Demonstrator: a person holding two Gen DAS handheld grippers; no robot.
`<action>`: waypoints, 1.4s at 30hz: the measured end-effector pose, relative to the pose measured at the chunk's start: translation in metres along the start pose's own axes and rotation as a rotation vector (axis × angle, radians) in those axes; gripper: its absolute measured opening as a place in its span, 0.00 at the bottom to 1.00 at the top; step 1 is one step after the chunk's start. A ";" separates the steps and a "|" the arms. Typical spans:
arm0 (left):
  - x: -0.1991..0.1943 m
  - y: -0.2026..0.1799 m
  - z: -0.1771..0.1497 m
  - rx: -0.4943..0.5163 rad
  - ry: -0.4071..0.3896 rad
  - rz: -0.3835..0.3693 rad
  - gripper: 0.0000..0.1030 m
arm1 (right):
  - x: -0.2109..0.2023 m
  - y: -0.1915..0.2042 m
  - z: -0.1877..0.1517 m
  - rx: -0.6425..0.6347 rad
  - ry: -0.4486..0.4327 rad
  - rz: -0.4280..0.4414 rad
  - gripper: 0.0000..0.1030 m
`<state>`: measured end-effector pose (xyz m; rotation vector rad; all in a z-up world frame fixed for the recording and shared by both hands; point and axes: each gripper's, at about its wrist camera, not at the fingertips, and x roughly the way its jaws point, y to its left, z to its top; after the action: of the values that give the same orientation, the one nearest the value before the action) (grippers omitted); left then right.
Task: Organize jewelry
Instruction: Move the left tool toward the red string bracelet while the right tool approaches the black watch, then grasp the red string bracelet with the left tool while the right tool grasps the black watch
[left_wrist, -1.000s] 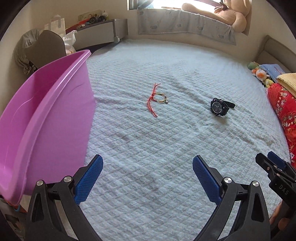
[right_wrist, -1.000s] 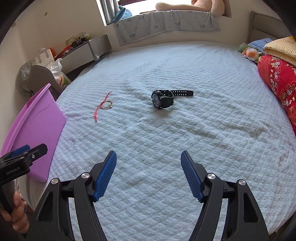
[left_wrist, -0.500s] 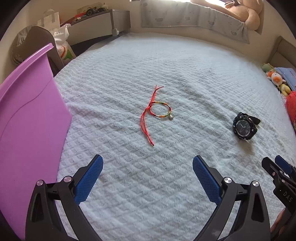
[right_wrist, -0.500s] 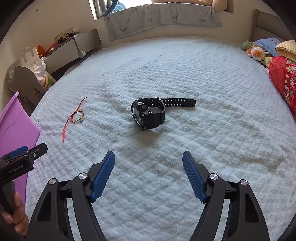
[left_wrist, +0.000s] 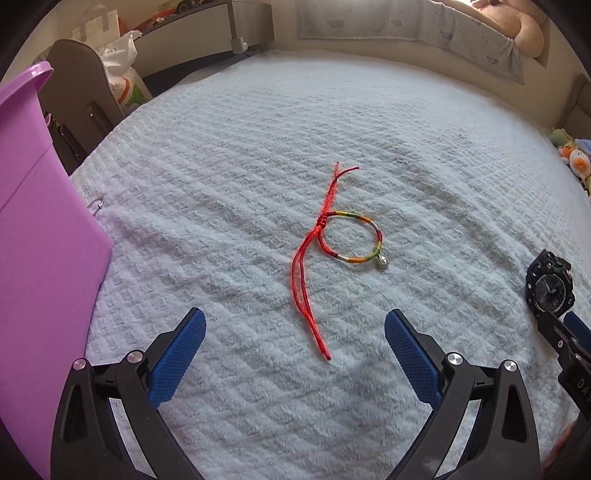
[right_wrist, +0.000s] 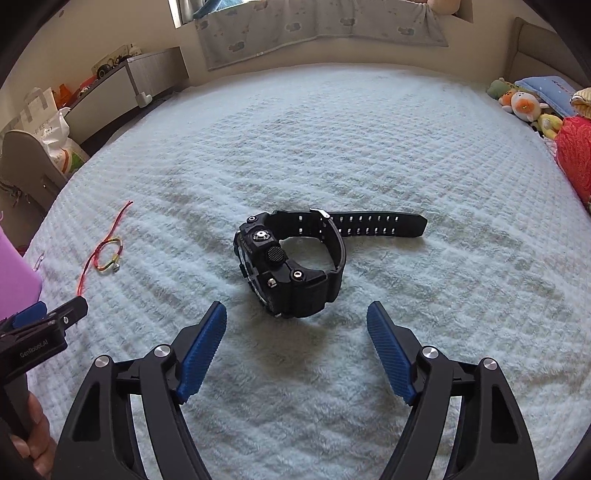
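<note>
A red cord bracelet (left_wrist: 351, 214) with a multicoloured ring and a small silver bell lies on the pale blue bedspread (left_wrist: 258, 140). My left gripper (left_wrist: 293, 321) hovers open just short of it, and the cord's tail reaches between the blue pads. A black wristwatch (right_wrist: 288, 273) rests on its side with the strap stretched to the right. My right gripper (right_wrist: 296, 308) is open right in front of the watch, touching nothing. The watch (left_wrist: 548, 291) also shows at the right edge of the left wrist view, and the bracelet (right_wrist: 107, 254) at the left of the right wrist view.
A purple plastic bin (left_wrist: 37, 221) stands at the bed's left edge. Soft toys (right_wrist: 524, 103) and a red quilt (right_wrist: 576, 155) lie at the far right. A grey chair (left_wrist: 81, 81) and a low cabinet (right_wrist: 129, 85) stand beyond the bed at the left.
Both grippers have moved forward and down toward the bed. The bracelet and the watch now look much larger and closer to the pads. The right jaws stand slightly wider.
</note>
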<state>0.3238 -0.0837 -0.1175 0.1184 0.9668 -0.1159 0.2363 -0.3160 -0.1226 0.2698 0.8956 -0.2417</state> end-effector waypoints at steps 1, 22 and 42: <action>0.005 -0.001 0.003 -0.002 -0.001 0.002 0.93 | 0.003 0.000 0.001 0.005 0.000 0.000 0.73; 0.058 -0.017 0.044 -0.018 -0.011 -0.008 0.95 | 0.043 0.008 0.019 -0.014 0.016 -0.052 0.89; 0.047 -0.004 0.045 -0.098 -0.077 -0.122 0.08 | 0.028 -0.007 0.017 0.048 -0.048 -0.026 0.60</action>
<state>0.3861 -0.0969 -0.1312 -0.0353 0.9005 -0.1834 0.2634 -0.3313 -0.1352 0.2956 0.8473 -0.2930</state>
